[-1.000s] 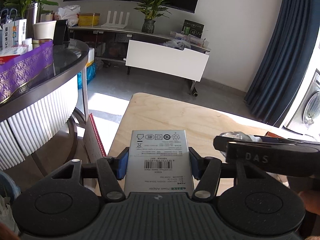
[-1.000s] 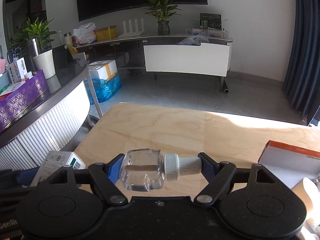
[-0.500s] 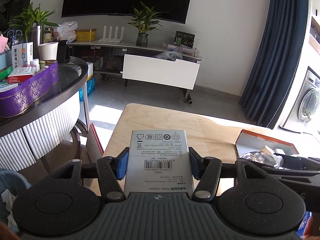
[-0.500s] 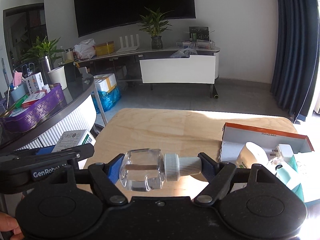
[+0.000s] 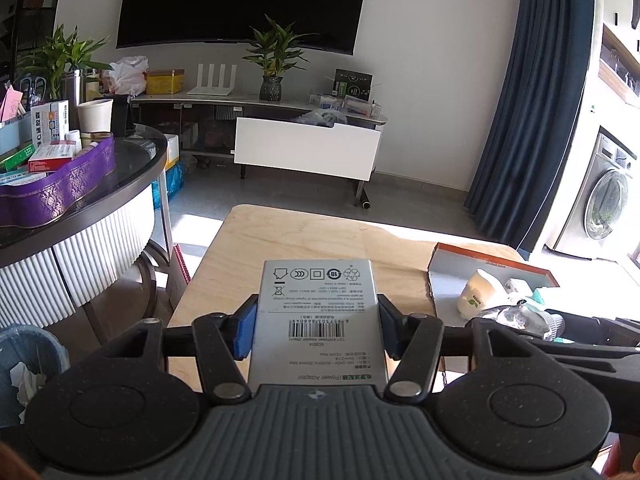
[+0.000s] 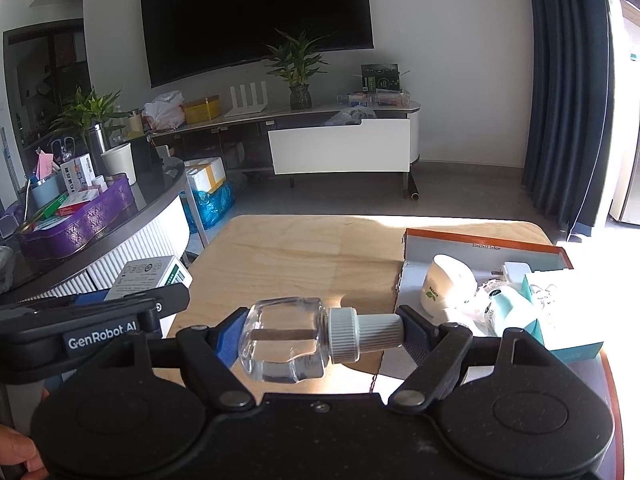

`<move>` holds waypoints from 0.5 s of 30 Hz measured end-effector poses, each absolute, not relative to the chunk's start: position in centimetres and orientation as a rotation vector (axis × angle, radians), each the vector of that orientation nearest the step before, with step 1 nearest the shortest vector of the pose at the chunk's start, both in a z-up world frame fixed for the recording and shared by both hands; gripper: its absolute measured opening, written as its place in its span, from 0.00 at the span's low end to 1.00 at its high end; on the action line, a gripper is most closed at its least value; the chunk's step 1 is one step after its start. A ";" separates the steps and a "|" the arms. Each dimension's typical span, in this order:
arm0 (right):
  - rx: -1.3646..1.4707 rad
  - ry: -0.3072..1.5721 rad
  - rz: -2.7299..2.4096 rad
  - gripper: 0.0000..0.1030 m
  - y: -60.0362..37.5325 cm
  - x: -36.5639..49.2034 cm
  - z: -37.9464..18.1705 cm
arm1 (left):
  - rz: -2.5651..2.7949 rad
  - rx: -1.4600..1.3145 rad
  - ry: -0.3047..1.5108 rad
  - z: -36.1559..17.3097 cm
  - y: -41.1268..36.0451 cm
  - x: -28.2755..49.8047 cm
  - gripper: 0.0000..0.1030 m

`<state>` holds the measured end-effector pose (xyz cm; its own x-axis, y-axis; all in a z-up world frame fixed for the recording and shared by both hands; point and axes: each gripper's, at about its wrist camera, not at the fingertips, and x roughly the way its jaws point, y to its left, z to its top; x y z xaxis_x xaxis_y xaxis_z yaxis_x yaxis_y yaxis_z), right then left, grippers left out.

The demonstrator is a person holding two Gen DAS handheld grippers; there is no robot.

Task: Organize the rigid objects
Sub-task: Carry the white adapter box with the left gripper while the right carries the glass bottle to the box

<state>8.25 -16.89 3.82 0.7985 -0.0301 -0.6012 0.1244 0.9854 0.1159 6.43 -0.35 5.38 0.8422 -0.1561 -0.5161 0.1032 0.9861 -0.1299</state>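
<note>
Box (image 5: 318,312) in jaws — tabletop (image 5: 280,240) ahead bare.

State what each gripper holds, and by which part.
Left gripper: grey power adapter box, clamped across its two long sides. Right gripper: clear glass bottle, held end to end, base against one pad, cap against the other.

both wrist cameras look forward and slightly down over a wooden table (image 5: 304,248) toward the tv wall, sharing the table and the open box (image 6: 480,248).
</note>
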 end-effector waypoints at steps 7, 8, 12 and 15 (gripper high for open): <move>0.158 0.617 -0.092 0.91 -18.1 5.9 4.7 | -0.153 -0.078 0.532 5.8 -1.7 4.7 0.57; 0.161 0.612 -0.092 0.91 -18.3 5.5 4.8 | -0.157 -0.076 0.530 5.8 -1.9 4.5 0.57; 0.166 0.597 -0.101 0.91 -18.8 4.2 5.3 | -0.176 -0.072 0.527 6.0 -2.5 3.6 0.57; 0.168 0.586 -0.105 0.91 -19.1 3.3 5.6 | -0.189 -0.069 0.523 6.1 -3.0 3.1 0.57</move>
<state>3.27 -19.14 5.62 0.8284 -0.0505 -0.5578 0.1461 0.9809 0.1282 3.10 -3.02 6.07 0.8496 -0.1968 -0.4894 0.1617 0.9803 -0.1135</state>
